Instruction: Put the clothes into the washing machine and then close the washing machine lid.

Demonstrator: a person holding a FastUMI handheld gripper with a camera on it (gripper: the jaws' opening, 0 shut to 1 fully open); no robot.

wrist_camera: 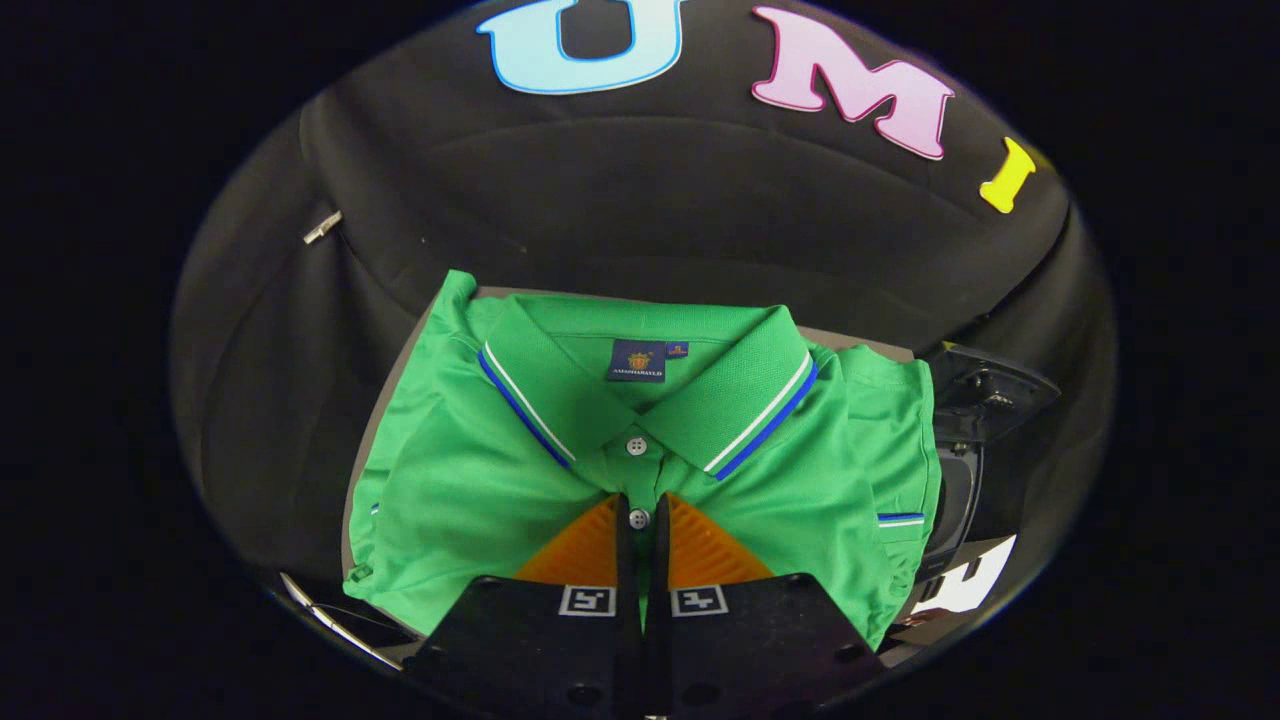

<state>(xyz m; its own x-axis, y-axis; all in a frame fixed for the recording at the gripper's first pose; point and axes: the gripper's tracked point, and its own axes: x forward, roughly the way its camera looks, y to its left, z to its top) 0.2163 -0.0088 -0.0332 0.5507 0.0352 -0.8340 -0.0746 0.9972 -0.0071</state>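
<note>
Between the orange fingers (590, 545) of the gripper (640, 515), drawn almost together, the button placket of the folded green polo shirt (460, 470) is pinched, ready for lifting. A dark machine (985, 420), probably the washer, is glimpsed at the right.

My one camera rides on my claw (640, 515) and looks forward and down along its two fingers. It sits close above the green polo shirt (480, 480), facing the collar, with the booth's black wall beyond the shirt.
</note>
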